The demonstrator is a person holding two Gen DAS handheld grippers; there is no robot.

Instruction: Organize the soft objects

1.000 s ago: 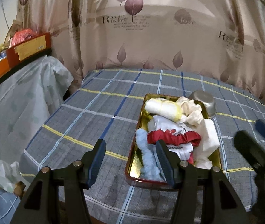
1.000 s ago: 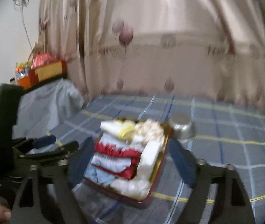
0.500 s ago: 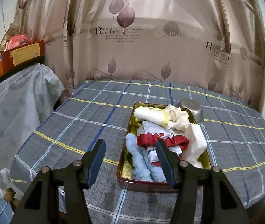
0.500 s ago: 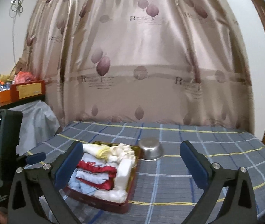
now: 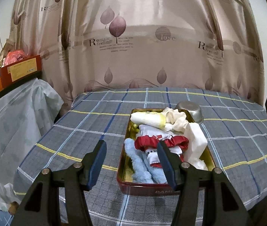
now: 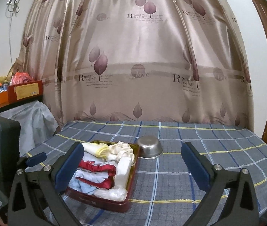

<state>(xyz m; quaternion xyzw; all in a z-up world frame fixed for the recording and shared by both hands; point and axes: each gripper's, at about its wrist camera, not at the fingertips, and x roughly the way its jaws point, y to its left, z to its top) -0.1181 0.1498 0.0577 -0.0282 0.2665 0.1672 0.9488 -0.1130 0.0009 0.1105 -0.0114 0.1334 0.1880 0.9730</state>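
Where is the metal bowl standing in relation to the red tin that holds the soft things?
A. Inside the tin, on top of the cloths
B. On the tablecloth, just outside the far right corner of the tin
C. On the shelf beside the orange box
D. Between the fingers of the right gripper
B: the metal bowl sits upside down on the checked tablecloth, by the far right corner of the red tin.

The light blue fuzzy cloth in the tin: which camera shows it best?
The left wrist view: the light blue cloth lies in plain sight along the tin's near left side. In the right wrist view a finger of the right gripper covers most of it.
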